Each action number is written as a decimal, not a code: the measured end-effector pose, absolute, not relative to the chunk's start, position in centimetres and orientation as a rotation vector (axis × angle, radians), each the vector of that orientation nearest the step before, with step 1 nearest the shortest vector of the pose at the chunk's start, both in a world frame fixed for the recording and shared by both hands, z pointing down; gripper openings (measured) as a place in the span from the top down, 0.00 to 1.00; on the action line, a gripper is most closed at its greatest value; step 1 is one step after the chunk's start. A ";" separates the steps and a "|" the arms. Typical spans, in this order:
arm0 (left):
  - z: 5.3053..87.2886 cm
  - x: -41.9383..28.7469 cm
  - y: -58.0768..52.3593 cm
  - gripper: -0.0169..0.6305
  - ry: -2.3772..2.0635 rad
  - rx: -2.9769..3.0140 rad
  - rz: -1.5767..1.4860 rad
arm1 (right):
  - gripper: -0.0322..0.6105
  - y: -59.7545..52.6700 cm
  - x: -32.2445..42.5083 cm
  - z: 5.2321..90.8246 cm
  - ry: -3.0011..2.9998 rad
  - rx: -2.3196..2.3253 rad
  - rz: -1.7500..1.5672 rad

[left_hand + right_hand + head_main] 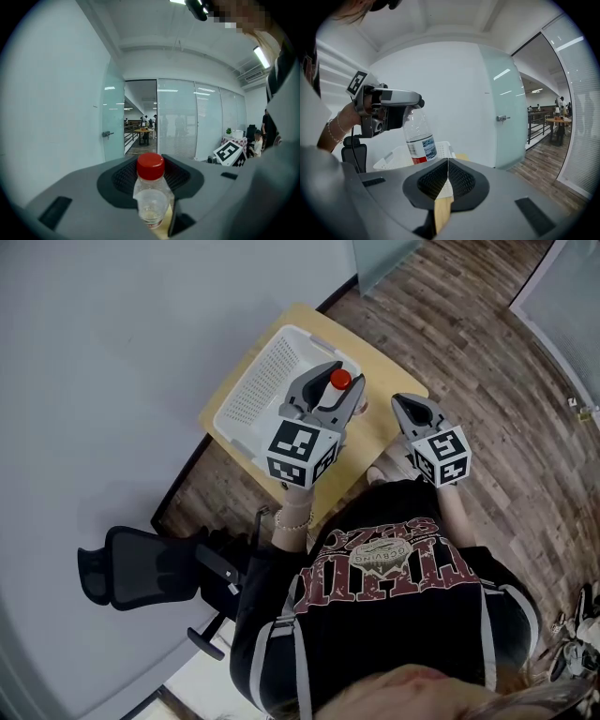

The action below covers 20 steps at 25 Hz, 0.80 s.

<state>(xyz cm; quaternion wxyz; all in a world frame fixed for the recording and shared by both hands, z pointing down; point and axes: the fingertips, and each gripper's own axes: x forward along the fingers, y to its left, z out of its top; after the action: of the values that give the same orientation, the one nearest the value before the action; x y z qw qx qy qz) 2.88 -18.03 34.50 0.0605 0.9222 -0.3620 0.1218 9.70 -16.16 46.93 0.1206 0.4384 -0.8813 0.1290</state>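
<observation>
Bottle (pixel 340 381): clear plastic with a red cap (pixel 150 166), looks close to empty. It hangs nearly upright, off the desk (pixel 382 369), over the near right corner of the basket (pixel 246 397).
Left tool (pixel 151 174): pinching the bottle high up, just under the cap, so the body and label hang free below my grip.
Right tool (pixel 448 178): pressed together with nothing in it, at about 4 o'clock from the bottle in the head view, near it but apart.
Basket: white and perforated, at about 10 o'clock from the cap, filling the desk's left half.
Risk, slip: I judge the hold narrow and high on smooth plastic, so a jolt could swing the body or let it slide out.
Risk, knock: my right tool sits close, and a careless sweep to 10 o'clock could strike the hanging body.
Risk, topple: so light a bottle, landing on the basket rim, would tip over.
</observation>
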 end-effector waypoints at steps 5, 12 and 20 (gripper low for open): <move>36.2 3.2 -18.1 0.67 -1.090 2.765 0.378 | 0.92 -16.1 10.0 47.2 -2.570 1.282 0.379; 38.6 2.7 -18.2 0.67 -1.116 2.711 0.388 | 0.92 -16.3 9.8 47.6 -2.561 1.265 0.382; 42.0 1.7 -19.6 0.67 -1.161 2.630 0.391 | 0.92 -18.1 9.1 48.8 -2.557 1.218 0.403</move>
<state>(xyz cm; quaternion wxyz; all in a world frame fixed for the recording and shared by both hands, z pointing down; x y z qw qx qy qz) 1.71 -19.60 41.97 0.1199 0.9000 -0.3973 0.1337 9.07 -18.13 48.78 0.1400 0.4217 -0.8850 0.1394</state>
